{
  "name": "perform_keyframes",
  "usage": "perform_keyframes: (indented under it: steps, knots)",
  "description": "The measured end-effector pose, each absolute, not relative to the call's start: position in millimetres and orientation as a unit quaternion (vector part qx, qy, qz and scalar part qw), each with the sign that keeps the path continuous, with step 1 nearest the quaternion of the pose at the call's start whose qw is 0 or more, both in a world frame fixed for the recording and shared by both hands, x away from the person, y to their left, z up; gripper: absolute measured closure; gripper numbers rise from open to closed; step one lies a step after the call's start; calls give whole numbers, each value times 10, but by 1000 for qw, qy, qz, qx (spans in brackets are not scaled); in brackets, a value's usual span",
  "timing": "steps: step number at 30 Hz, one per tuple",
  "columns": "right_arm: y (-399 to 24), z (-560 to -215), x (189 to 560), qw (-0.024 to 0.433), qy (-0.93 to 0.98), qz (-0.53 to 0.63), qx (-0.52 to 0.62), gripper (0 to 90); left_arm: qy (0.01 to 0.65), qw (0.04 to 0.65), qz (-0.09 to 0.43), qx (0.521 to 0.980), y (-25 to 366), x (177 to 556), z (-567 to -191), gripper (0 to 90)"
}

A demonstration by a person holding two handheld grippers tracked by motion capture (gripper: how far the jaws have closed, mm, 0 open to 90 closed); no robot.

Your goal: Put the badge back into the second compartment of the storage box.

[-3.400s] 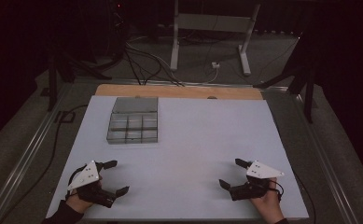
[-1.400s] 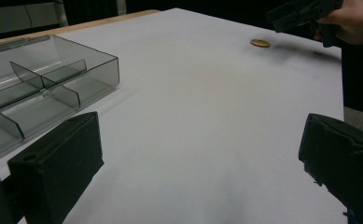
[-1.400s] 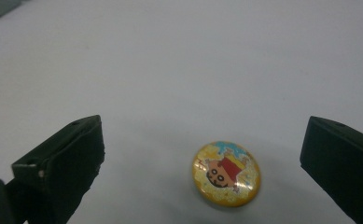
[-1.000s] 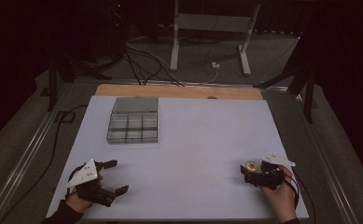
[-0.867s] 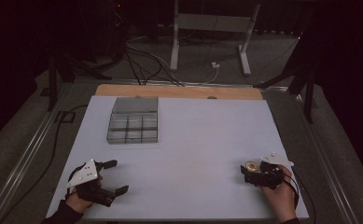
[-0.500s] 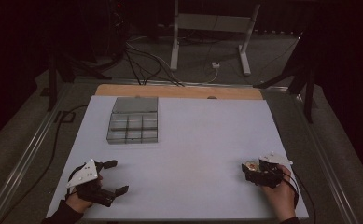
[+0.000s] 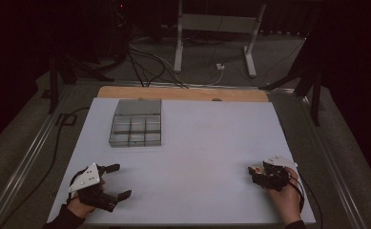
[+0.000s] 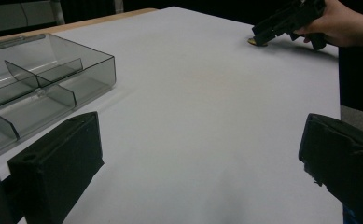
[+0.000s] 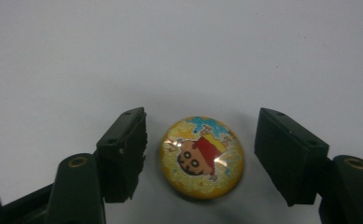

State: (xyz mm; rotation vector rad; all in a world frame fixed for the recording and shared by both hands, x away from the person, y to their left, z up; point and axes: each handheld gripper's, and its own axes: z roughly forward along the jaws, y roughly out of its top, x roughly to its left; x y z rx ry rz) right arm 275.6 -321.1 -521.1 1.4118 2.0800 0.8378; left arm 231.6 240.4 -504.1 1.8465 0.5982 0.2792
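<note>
two grippers out on the white counter (image 7: 202, 143). the right gripper (image 9: 200, 154) is released, jaws straddling a round yellow cartoon badge (image 9: 201, 157) lying flat near the right front corner, not touching it. left gripper (image 7: 115, 181) sits spread wide at the front left. clear divided organizer box (image 7: 136, 123) is at the back left.

Badge and tray

Badge (image 9: 201, 157): round, domed, glossy, yellow glitter face with cartoon figure. Lies flat on white table, near right corner. Tray (image 7: 136, 123): clear smoky plastic, divided compartments, lid open flat behind. Sits far left, well apart from badge.
</note>
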Motion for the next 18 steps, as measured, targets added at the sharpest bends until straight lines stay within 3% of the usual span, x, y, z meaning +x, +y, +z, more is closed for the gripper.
perform_keyframes:
  steps: [5,18]
  knots:
    - [-3229,-5219,2770,232,769,306,511,467,254,556,118,782,2406,2319,-5044,5]
    - [-3249,-5222,2801,213,767,305,522,470,253,554,118,784,2404,2316,-5046,4]
